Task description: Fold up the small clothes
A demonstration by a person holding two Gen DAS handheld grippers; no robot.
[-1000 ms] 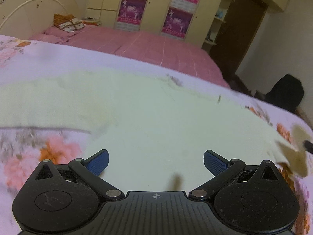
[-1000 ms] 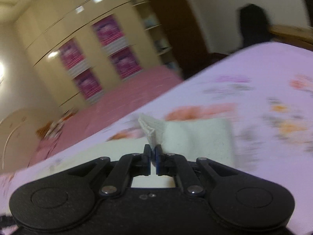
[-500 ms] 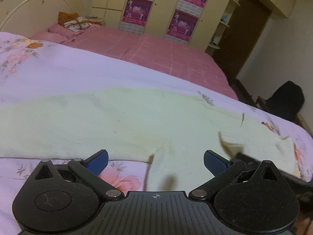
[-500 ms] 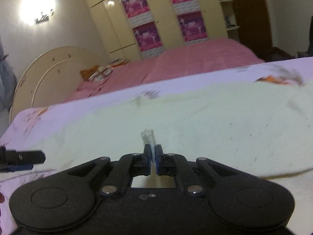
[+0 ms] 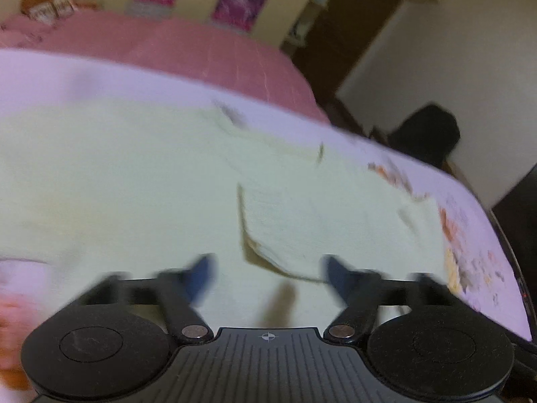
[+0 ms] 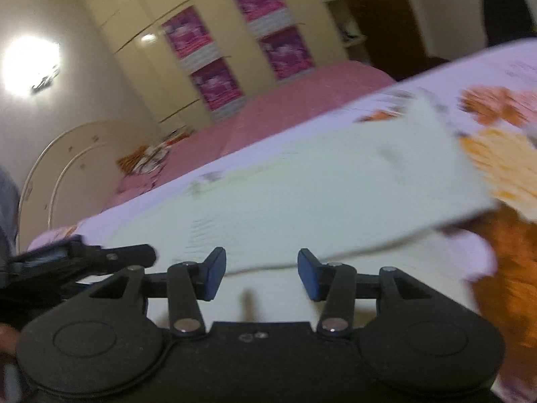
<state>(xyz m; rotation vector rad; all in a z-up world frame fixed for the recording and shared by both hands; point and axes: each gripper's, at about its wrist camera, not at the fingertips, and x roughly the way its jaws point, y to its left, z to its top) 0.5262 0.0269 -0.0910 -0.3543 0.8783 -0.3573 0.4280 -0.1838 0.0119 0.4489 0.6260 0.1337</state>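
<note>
A pale cream garment [image 5: 134,184] lies spread across the lilac floral bedspread [image 5: 476,221]. A folded-over flap [image 5: 302,221] of it has its corner just ahead of my left gripper [image 5: 268,277]. That gripper's jaws are closing with the flap's corner between them, and the pads are not touching it. In the right wrist view the same garment [image 6: 335,194] lies flat in front of my right gripper [image 6: 261,275]. Its jaws are opening over the cloth's near edge, with nothing pinched. The left gripper [image 6: 84,258] shows at that view's left edge.
A second bed with a pink cover [image 5: 201,50] stands beyond, with a curved headboard [image 6: 67,168]. A cream wardrobe with purple posters [image 6: 235,33] lines the back wall. A dark chair [image 5: 426,134] and a dark door [image 5: 352,27] are at the right.
My right gripper, shut on a cloth edge before, has opened and let it go. My left jaws have narrowed, and the left gripper has moved in over the garment to the folded flap.
</note>
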